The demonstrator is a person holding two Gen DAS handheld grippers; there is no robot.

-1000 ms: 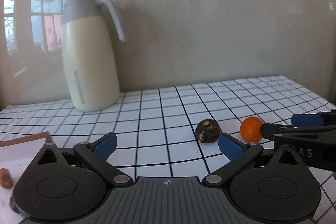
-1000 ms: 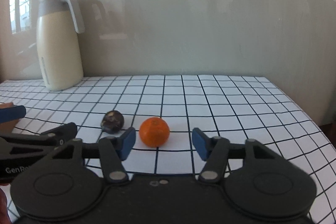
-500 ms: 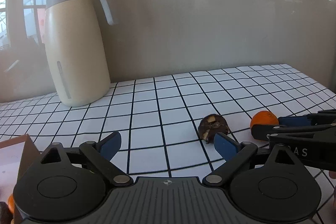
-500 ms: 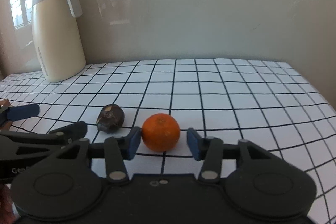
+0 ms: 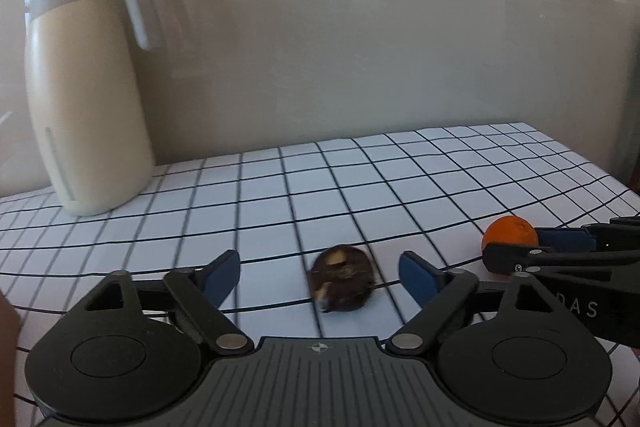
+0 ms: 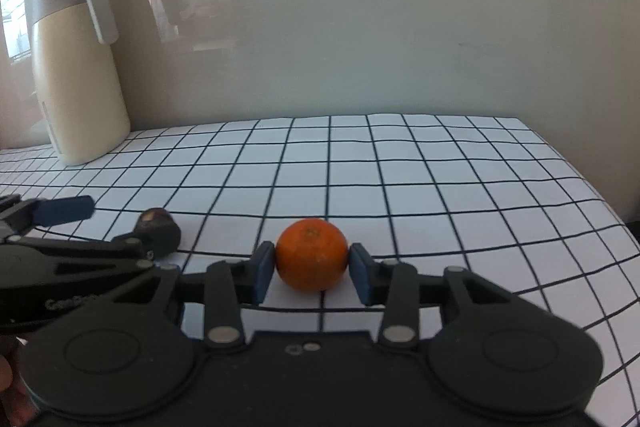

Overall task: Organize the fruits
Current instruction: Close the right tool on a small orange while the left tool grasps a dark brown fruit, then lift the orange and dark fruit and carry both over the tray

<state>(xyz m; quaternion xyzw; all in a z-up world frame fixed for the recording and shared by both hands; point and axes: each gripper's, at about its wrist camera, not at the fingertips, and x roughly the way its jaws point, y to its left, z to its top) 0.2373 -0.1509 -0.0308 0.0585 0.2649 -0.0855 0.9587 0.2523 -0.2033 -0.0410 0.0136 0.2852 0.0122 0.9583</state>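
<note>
While both grippers work low in frame, each has a fruit between its fingers.
Right gripper [image 6: 312, 273] fingers pinch the orange [image 6: 311, 254] at its widest girth; firm, light, rolls easily. Left gripper [image 5: 320, 273] fingers, just closing, stand wide around the dark fruit [image 5: 343, 278], untouched, on the worktop [image 5: 360, 183].

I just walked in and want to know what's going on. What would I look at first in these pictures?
Your eye goes to the bright orange on the checked tablecloth, squeezed between the blue pads of the right gripper. Beside it a dark brown fruit lies between the left gripper's open pads, which have just been closing in without touching it. A tall cream jug stands by the wall at the back left.
</note>
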